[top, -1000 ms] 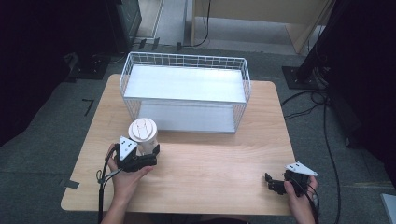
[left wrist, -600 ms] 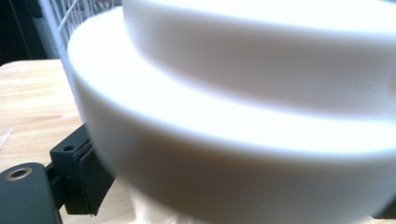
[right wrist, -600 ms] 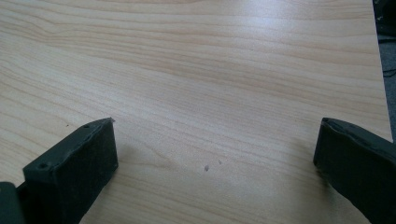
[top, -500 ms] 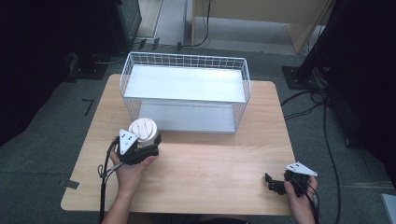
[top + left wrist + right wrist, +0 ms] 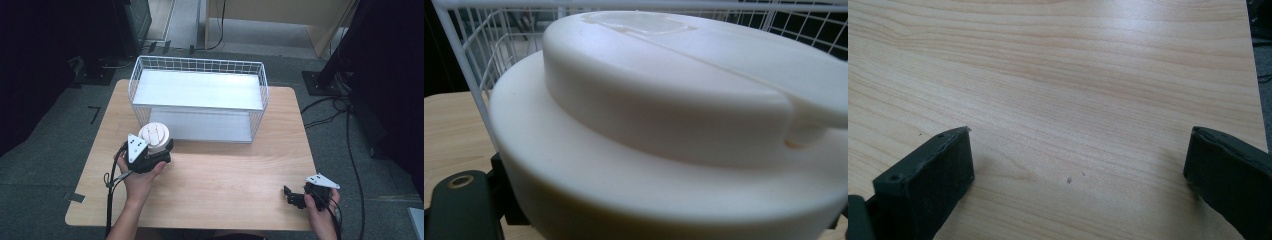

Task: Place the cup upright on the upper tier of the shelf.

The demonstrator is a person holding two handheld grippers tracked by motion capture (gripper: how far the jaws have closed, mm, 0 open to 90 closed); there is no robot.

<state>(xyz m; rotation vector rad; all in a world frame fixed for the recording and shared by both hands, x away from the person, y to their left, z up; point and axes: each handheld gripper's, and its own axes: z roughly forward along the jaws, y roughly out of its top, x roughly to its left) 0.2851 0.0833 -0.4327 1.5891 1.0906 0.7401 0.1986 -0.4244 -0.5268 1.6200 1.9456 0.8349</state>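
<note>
High cam overhead, tongs cams close, shared table (image 5: 225, 175)

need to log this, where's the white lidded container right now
In the high view the white lidded container is at the table's left, held in the left gripper just before the wire basket's front left corner.

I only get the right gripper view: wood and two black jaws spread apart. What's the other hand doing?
Observer: The left gripper is shut on a white lidded container, near the left front corner of a white wire basket.
Operator: Is the container inside the basket?
Observer: No. From above it is outside, just in front of the basket's front wall; I cannot tell if it rests on the table.
Operator: Anything in the basket?
Observer: From above, nothing lies on its white floor.
Operator: And where is my gripper?
Observer: The right gripper is open at the table's near right corner, far from the basket.
</note>
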